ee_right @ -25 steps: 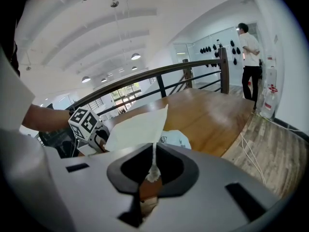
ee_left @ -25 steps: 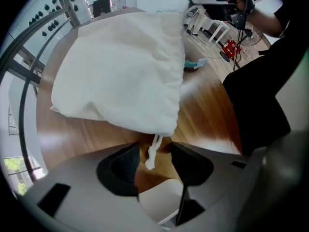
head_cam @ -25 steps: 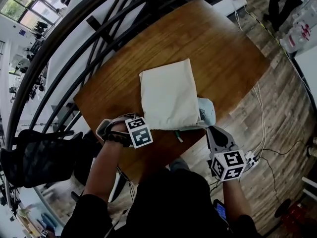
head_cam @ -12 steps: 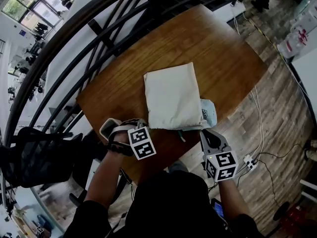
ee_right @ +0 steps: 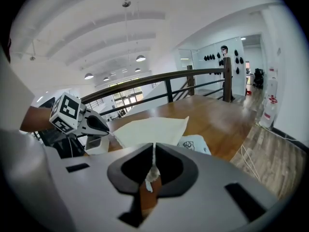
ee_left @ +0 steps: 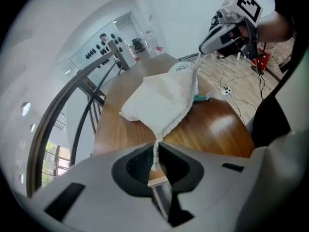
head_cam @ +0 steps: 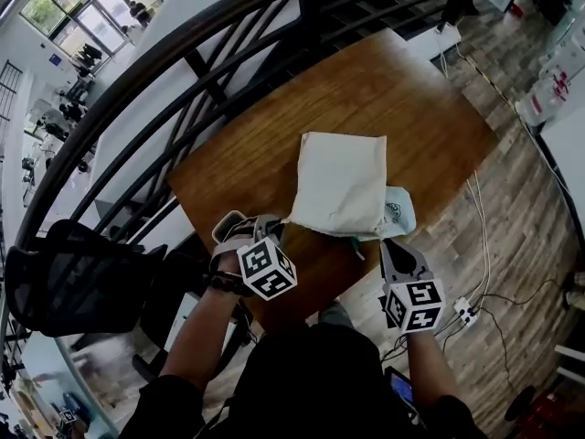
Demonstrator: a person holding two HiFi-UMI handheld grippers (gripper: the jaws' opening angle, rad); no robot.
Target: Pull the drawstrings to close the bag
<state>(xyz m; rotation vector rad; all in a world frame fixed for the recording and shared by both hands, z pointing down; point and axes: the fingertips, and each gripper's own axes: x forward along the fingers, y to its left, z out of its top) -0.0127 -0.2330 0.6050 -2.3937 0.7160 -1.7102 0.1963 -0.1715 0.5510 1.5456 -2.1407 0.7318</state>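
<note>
One cream bag (head_cam: pixel 340 183) lies mid wooden surface (head_cam: pixel 366 90), mouth edge nearest the person and puckered. Two drawstrings, one per bag corner. Left gripper (head_cam: pixel 279 227) sits just off the bag's near-left corner, fingers pinched tight on the left drawstring (ee_left: pixel 156 146), cord taut, that corner lifted off the wood. Right gripper (head_cam: pixel 384 243) is off the bag's near-right corner, fingers closed on the right drawstring (ee_right: pixel 154 154), knotted end showing behind them. One pale blue printed item (head_cam: pixel 399 213) pokes out from under the bag's right side. One black railing (head_cam: pixel 183 62) beyond the bag, one black chair (head_cam: pixel 82 282) to its left.
</note>
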